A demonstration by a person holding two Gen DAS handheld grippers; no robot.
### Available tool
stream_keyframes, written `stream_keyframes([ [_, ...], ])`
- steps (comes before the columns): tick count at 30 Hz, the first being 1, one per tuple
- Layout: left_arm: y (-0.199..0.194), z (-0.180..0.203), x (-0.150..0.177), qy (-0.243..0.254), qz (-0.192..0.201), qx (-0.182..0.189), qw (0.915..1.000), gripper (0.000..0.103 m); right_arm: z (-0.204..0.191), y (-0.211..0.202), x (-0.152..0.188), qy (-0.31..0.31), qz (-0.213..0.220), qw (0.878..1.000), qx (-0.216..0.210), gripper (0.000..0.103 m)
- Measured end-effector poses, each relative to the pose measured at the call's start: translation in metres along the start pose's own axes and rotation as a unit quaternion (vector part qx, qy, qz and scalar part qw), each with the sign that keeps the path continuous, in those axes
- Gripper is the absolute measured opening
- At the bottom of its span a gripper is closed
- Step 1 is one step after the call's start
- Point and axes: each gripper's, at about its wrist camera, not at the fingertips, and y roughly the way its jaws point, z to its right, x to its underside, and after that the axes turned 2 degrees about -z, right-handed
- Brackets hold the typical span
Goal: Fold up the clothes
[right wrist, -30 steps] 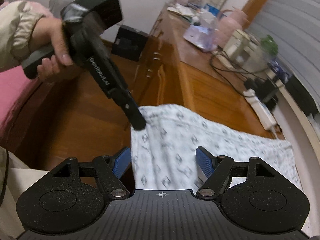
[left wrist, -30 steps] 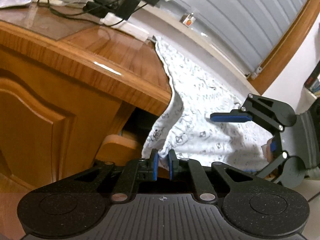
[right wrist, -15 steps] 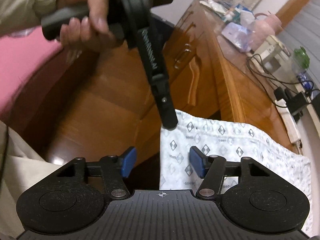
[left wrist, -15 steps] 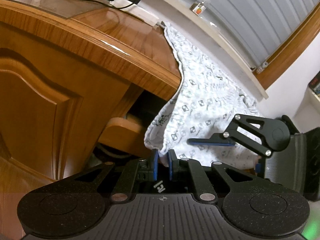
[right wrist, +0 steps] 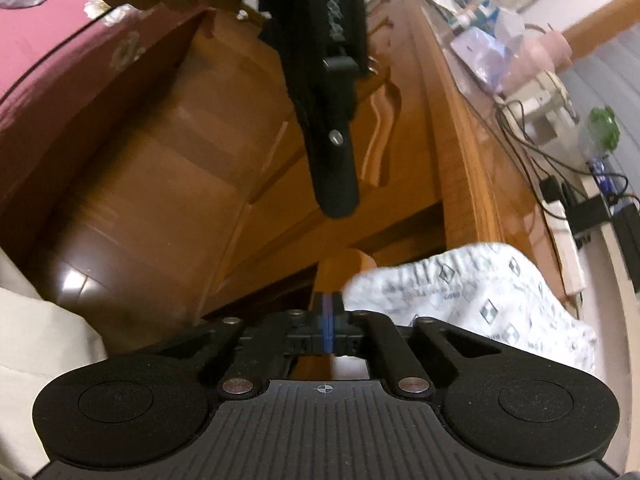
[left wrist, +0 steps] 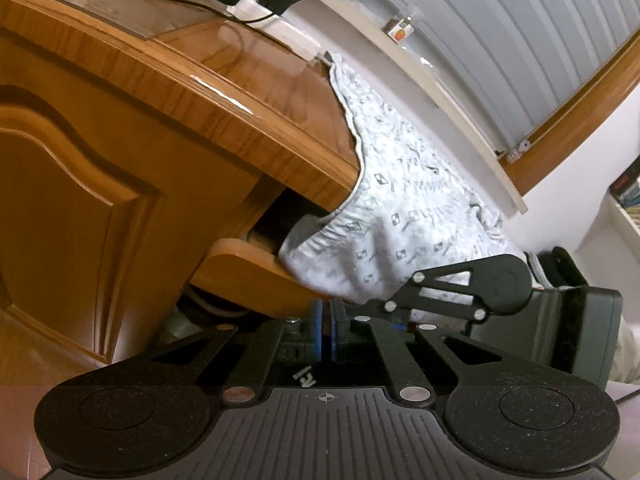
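Left gripper (left wrist: 325,334): jaws closed, the garment (left wrist: 404,216) running down to them; grip itself hidden. Right gripper (right wrist: 328,322): jaws just closed, blue pads meeting, cloth edge immediately right; whether it is pinched cannot be told. Garment: white printed cloth, hanging beyond both grippers off the desk (left wrist: 224,92) edge. Handling advice: confirm both holds, draw both corners level, keep the cloth taut before folding.
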Motion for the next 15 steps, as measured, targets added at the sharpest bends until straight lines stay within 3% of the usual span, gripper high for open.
stream_keyframes([
  [1,0.0,0.0,0.0,0.002,0.006,-0.001,1.0,0.006,0.002,-0.002,0.001,0.003,0.003,1.0,-0.002,0.002],
  [2,0.0,0.0,0.001,0.007,0.02,-0.004,0.9998,0.019,0.005,-0.005,0.002,0.007,0.006,1.0,-0.005,0.002],
  [3,0.001,-0.001,0.002,0.013,0.035,-0.007,0.9993,0.043,0.007,-0.007,0.003,0.01,0.009,1.0,-0.007,0.002],
  [5,0.006,-0.002,0.006,0.032,0.07,-0.008,0.997,0.066,0.012,-0.014,0.004,0.024,0.017,1.0,-0.012,0.003],
  [9,0.03,-0.003,0.012,0.055,0.106,-0.002,0.9928,0.067,0.015,-0.028,0.007,0.029,0.022,0.999,-0.01,0.006],
  [15,0.061,-0.01,0.008,0.062,0.142,0.073,0.9852,0.074,0.021,-0.034,0.012,0.043,0.022,0.999,-0.007,0.012],
])
